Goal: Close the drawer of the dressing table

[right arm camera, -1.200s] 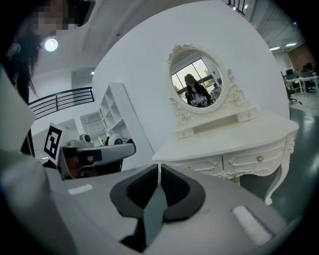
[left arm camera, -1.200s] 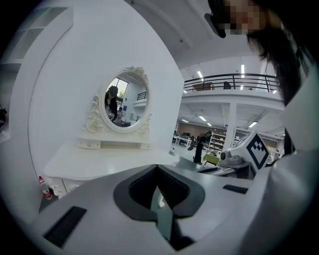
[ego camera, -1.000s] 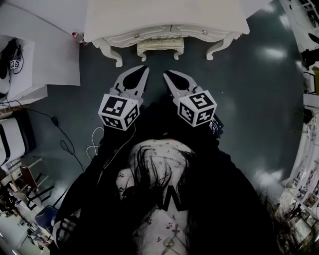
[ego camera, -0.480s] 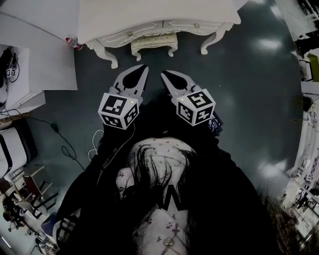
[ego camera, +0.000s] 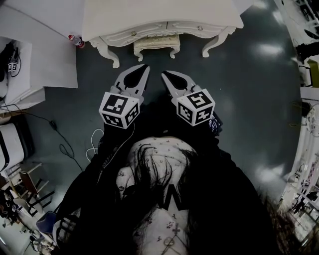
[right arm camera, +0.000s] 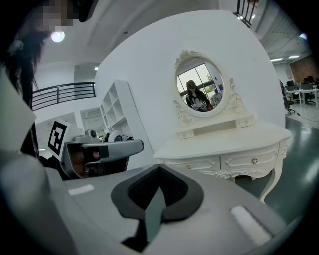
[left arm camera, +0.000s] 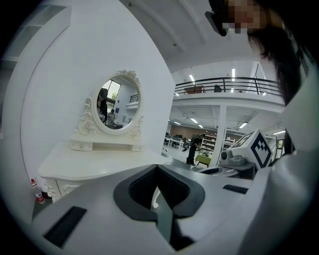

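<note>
1. Nearest the person, the left gripper [ego camera: 144, 68] and the right gripper [ego camera: 165, 75] hover side by side. Each has its jaws pressed together on nothing.
2. Bare dark floor [ego camera: 239, 99] separates both grippers from the furniture, and they touch nothing.
3. Farther off, a small white stool [ego camera: 155, 44] is tucked under the middle of the dressing table [ego camera: 159, 14].
4. Drawers [right arm camera: 239, 163] with small round knobs [right arm camera: 254, 161] run along the table's front. All look about flush, and I cannot tell which one stands out.
5. A drawer here is probably light, stiff painted wood that slides under a level push. The flat front beside a knob seems the safest place to press, since the knob is small and slippery and the carved trim could chip.
6. Farthest away, an oval mirror [right arm camera: 201, 89] stands upright on the tabletop.
</note>
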{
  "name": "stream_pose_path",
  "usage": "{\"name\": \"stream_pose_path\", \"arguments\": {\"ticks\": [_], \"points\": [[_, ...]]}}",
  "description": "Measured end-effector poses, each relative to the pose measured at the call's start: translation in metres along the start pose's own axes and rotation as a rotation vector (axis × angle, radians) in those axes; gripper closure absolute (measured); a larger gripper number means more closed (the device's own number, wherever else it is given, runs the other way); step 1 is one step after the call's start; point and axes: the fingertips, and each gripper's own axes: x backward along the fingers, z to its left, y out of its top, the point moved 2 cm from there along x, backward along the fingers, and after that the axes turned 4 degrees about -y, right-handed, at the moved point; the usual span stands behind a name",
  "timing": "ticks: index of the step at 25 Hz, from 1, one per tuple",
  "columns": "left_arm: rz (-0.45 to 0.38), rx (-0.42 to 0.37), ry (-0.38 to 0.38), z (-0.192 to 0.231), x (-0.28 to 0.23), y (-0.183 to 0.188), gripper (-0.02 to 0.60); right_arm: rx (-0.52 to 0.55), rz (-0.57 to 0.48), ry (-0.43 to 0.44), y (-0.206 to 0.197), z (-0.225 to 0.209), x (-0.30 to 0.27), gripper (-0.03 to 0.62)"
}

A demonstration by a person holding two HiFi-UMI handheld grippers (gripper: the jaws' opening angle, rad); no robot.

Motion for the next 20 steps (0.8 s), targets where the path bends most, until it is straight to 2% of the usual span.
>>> {"name": "stream_pose_path", "arguments": {"ticks": [20], "points": [[-0.001, -0.008, 0.003, 0.004, -0.006, 0.007, 0.581, 0.022, 0.03, 0.018, 0.001, -0.003, -0.013, 0.585]]}}
